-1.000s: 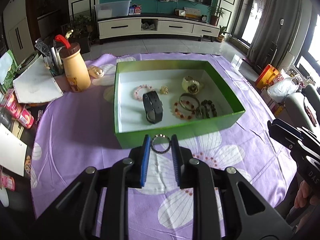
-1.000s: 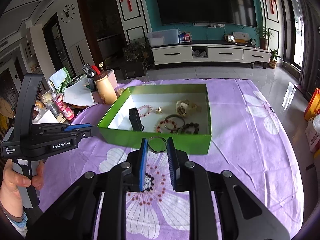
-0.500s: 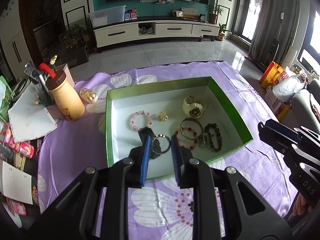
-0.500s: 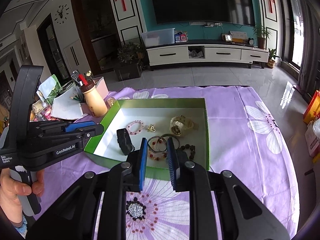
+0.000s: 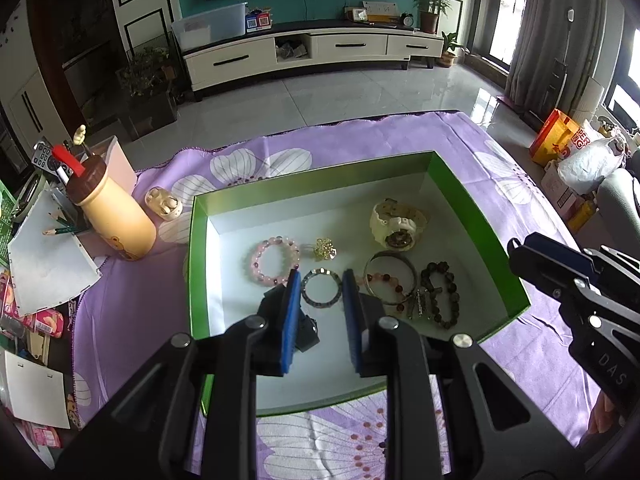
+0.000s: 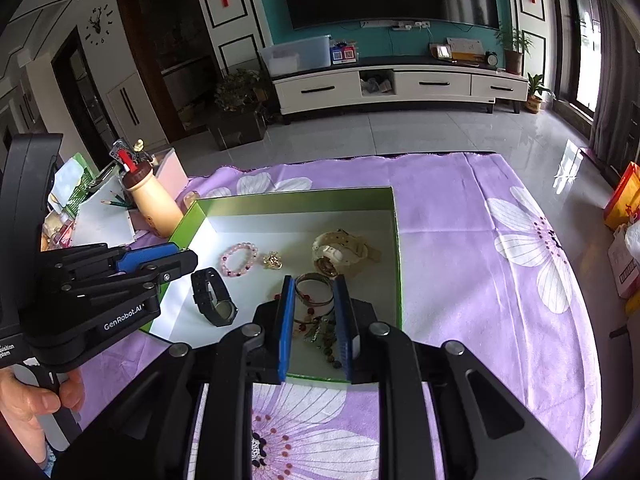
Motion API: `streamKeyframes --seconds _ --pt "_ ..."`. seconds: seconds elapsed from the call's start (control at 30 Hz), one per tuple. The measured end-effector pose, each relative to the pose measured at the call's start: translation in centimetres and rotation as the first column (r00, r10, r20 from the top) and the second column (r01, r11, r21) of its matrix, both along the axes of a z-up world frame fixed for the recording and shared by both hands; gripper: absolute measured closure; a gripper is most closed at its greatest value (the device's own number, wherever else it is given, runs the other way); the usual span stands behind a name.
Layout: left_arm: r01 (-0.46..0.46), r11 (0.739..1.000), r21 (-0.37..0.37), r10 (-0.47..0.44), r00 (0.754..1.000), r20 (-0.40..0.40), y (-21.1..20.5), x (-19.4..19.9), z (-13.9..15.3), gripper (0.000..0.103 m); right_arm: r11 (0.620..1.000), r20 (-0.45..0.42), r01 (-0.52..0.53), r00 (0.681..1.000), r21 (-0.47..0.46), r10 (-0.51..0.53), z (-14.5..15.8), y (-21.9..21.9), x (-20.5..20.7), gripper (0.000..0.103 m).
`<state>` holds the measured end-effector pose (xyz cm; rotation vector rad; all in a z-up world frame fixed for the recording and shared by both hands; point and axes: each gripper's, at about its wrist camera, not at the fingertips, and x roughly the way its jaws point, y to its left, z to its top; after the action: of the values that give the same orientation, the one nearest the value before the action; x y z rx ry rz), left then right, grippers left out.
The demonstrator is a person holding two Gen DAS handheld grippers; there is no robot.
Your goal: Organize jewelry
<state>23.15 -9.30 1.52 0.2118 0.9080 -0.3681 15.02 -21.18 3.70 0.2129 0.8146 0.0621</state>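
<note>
Left gripper [image 5: 320, 286]: tilted down over green box [image 5: 472, 196], pinching beaded ring [image 5: 320, 287]
Right gripper [image 6: 313, 292]: tilted down, pinching metal bangle [image 6: 314, 289] over box

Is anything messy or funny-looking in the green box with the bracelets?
A little. In the green cardboard box, the red-beaded bracelet, silver metal bangle and dark brown bead bracelet lie overlapping in one heap, while the pink bead bracelet sits neatly apart. Nothing looks broken or spilled.
</note>
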Motion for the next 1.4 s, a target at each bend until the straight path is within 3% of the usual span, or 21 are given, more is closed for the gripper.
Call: streamKeyframes --seconds 0.63,1.4 --pt "0.014 0.998 0.056 -0.012 1.0 -0.027 -2.1 1.8 -2.5 0.082 1.0 -0.093 0.009 0.996 0.01 -0.008 -3.3 -1.1 3.0 0.084" --pt "-0.001 0.996 0.091 0.008 0.996 -0.083 -2.3 4.0 -4.4 0.082 0.999 -0.16 0.018 0.987 -0.03 -0.022 -5.1 -1.5 4.7 0.084"
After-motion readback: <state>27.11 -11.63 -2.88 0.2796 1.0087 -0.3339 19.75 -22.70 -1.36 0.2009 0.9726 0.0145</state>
